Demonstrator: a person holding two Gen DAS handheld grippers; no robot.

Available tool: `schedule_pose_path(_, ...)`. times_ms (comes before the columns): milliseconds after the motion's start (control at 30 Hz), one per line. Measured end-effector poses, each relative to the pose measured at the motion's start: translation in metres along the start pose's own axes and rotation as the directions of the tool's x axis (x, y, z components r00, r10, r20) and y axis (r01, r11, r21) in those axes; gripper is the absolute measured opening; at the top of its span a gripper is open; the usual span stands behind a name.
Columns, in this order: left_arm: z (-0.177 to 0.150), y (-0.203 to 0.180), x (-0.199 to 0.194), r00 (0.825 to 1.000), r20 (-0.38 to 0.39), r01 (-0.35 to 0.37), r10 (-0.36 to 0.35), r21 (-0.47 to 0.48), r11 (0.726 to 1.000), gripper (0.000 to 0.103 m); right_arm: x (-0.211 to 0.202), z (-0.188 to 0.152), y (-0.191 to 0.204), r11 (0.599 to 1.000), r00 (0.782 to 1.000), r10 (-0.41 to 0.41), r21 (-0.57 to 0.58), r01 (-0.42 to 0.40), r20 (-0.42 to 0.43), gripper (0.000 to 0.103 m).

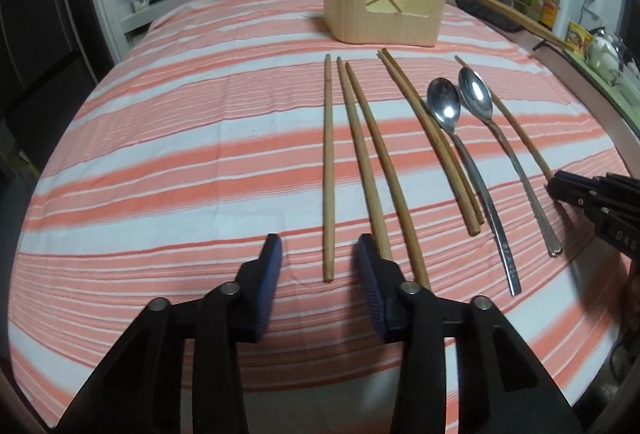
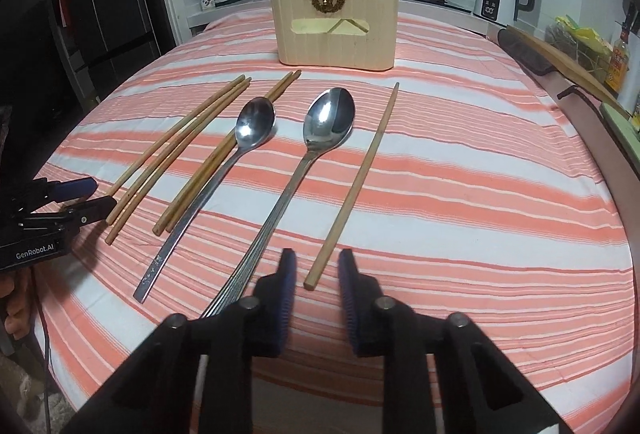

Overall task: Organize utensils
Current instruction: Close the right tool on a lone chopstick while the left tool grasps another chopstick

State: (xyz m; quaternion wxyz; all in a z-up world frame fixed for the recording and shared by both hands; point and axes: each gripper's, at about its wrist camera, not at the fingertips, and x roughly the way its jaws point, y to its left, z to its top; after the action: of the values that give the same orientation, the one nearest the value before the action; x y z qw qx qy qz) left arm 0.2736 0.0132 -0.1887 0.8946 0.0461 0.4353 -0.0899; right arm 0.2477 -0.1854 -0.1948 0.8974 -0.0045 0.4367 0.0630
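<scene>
In front of the utensil holder, on the striped cloth, a row of loose utensils, none yet stowed.

Off the holder's left end: leftmost chopstick, tip toward the holder. Left gripper open, jaws standing either side of its near end, pads not pressing the wood. Judged light, stiff and round, so prone to rolling or swivelling in the pads. Best pinched a little up from the near end, square across the shaft.

Next rightward, first pair of chopsticks, then second pair, each pair lying close together. Hard to take singly without nudging the partner.

More squarely before the holder: first spoon touching the second pair, then second spoon, bowls toward the holder. Judged heavier, smooth, slippery, with thin handles lying low on the cloth. Better gripped at mid-handle, near the balance point, than at the tail.

Off the holder's right end: lone chopstick. Right gripper likewise open, near end of that chopstick between the jaws, untouched by either pad.

Nothing fragile here, by the look.
</scene>
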Motion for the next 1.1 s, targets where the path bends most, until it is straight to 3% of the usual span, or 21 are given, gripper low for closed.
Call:
schedule_pose_path(33, 0.000, -0.002, 0.000, 1.000, 0.004, 0.003, -0.003, 0.004, 1.000, 0.015, 0.000, 0.000, -0.003, 1.000, 1.000, 0.004, 0.011, -0.004, 0.000, 0.012)
schedule_pose_path(67, 0.000, -0.004, 0.000, 1.000, 0.006, 0.011, -0.011, 0.000, 1.000, 0.008, -0.001, 0.000, -0.005, 1.000, 1.000, -0.002, 0.016, 0.002, 0.002, 0.011)
schedule_pose_path(167, -0.003, -0.004, -0.003, 1.000, 0.017, 0.007, -0.006, -0.048, 0.999, 0.004, -0.003, -0.001, -0.011, 0.999, 1.000, -0.021, 0.030, 0.021, 0.005, 0.009)
schedule_pose_path(367, -0.018, 0.004, -0.013, 0.999, 0.040, 0.003, 0.005, -0.184, 0.983, 0.004, -0.013, -0.010, -0.035, 0.994, 0.996, -0.089, 0.058, 0.088, 0.009, 0.006)
schedule_pose_path(567, -0.022, 0.000, -0.016, 0.999, 0.044, -0.011, 0.020, -0.208, 0.978, 0.005, -0.022, -0.018, -0.064, 0.984, 0.986, -0.167, 0.068, 0.166, 0.007, 0.006)
schedule_pose_path(667, -0.018, 0.005, -0.014, 0.999, 0.030, 0.029, -0.023, -0.224, 0.974, 0.012, -0.022, -0.017, -0.070, 0.984, 0.986, -0.166, 0.060, 0.165, 0.008, 0.007)
schedule_pose_path(700, -0.018, 0.005, -0.015, 0.999, 0.029, 0.050, -0.044, -0.227, 0.973, 0.020, -0.023, -0.017, -0.071, 0.984, 0.986, -0.166, 0.064, 0.165, 0.015, 0.008)
schedule_pose_path(733, -0.017, 0.005, -0.015, 0.998, 0.027, 0.064, -0.059, -0.225, 0.972, 0.024, -0.023, -0.017, -0.071, 0.985, 0.987, -0.158, 0.068, 0.157, 0.021, 0.010)
schedule_pose_path(833, -0.018, 0.003, -0.016, 0.998, 0.019, 0.055, -0.052, -0.195, 0.979, 0.025, -0.025, -0.021, -0.069, 0.985, 0.986, -0.165, 0.060, 0.162, 0.038, 0.043)
schedule_pose_path(1100, -0.024, -0.004, -0.018, 1.000, 0.027, 0.000, 0.004, -0.141, 0.990, 0.026, -0.025, -0.024, -0.072, 0.987, 0.988, -0.149, 0.071, 0.145, 0.050, 0.045)
